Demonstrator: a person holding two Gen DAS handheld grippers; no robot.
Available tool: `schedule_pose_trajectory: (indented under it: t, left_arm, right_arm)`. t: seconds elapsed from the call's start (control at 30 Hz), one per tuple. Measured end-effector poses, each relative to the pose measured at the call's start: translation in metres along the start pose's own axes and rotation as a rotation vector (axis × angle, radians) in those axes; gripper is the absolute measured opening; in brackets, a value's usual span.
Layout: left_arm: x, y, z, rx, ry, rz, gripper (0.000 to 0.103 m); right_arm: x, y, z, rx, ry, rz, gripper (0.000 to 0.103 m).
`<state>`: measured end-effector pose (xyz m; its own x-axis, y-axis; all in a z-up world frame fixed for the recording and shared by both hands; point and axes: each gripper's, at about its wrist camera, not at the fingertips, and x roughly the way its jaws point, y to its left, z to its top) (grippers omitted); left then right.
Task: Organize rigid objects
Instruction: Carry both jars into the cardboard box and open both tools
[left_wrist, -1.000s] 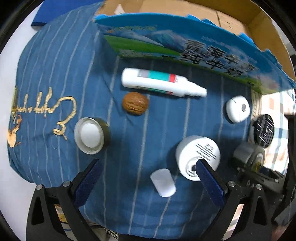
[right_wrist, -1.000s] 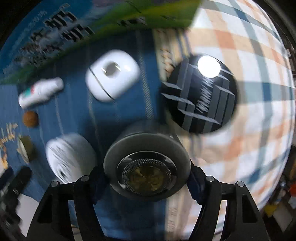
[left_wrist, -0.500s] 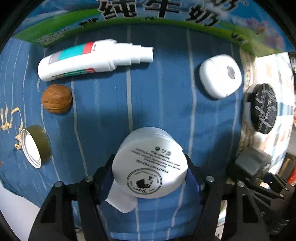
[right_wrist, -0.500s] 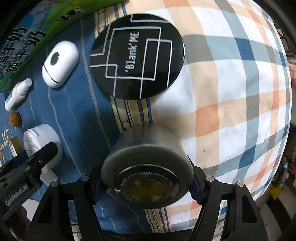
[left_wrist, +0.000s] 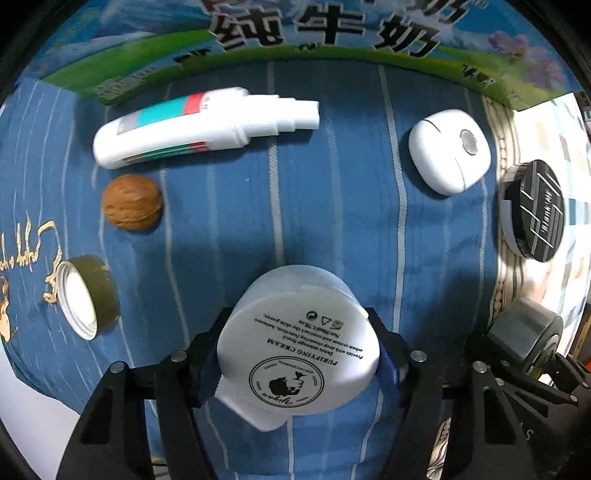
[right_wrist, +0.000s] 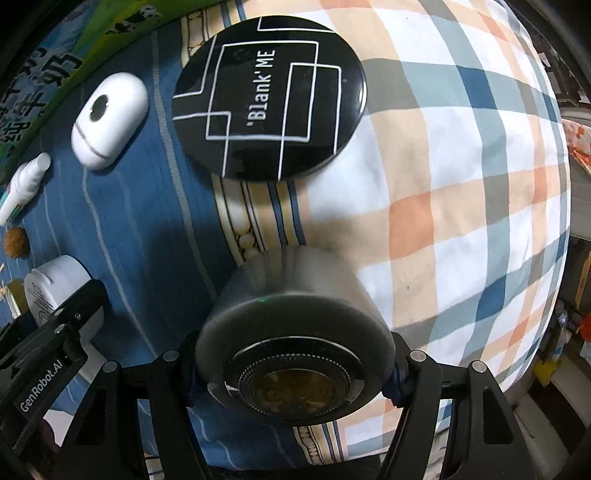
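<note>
Left gripper (left_wrist: 297, 356) clamps cream jar (left_wrist: 299, 343); right gripper (right_wrist: 293, 365) clamps grey canister (right_wrist: 291, 332)

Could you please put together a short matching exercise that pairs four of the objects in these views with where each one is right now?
Things:
1. white cream jar
2. grey round container
3. walnut
4. black Blank'ME disc

Places:
a. lying on the blue cloth, just below the white spray bottle
b. held between the fingers of the right gripper
c. lying where the blue cloth meets the plaid cloth
d. held between the fingers of the left gripper

Pairs: 1-d, 2-b, 3-a, 4-c
</note>
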<state>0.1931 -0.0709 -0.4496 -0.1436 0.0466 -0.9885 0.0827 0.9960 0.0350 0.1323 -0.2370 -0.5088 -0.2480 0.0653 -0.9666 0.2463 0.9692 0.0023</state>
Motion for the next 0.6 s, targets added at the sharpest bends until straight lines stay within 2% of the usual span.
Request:
schedule_pose_trajectory:
  t: [0.1, 0.37, 0.53, 0.6]
  left_arm:
    - [-0.014, 0.002, -0.013, -0.005, -0.026, -0.012, 0.065]
    - [-0.077, 0.018, -0.046, -0.006, -0.154, -0.054, 0.065]
    - [-0.138, 0.026, -0.063, 0.011, -0.272, -0.070, 0.065]
    - [-0.152, 0.023, -0.059, 0.018, -0.305, -0.071, 0.065]
  right_arm:
    - [0.002, 0.000, -0.011, -0.004, -0.023, 0.013, 0.073]
    - [-0.029, 0.001, -0.050, -0.002, -0.101, 0.140, 0.073]
    - [-0.077, 0.008, -0.068, -0.044, -0.183, 0.180, 0.073]
    - [-0.117, 0.015, -0.065, -0.069, -0.212, 0.182, 0.073]
